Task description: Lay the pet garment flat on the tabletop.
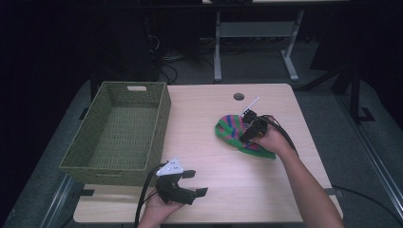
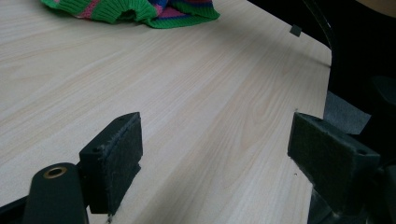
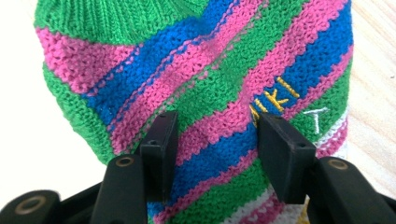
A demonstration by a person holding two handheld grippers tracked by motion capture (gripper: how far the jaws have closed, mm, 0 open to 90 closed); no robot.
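A knitted garment point(image 1: 237, 133) with green, pink and blue stripes lies on the right half of the wooden table point(image 1: 209, 142), well apart from the green woven basket point(image 1: 119, 133) that stands at the left side; the basket has nothing inside. The right gripper point(image 1: 248, 124) is down on the garment; in the right gripper view its jaws stand apart with the striped knit point(image 3: 201, 84) between and under them, and they do not yet pinch it; small yellow letters point(image 3: 273, 100) are stitched beside the right jaw. The left gripper point(image 1: 195, 183) is near the front edge of the table, just before the basket; its jaws are wide apart and hold nothing, and bare wood point(image 2: 210, 116) shows between them.
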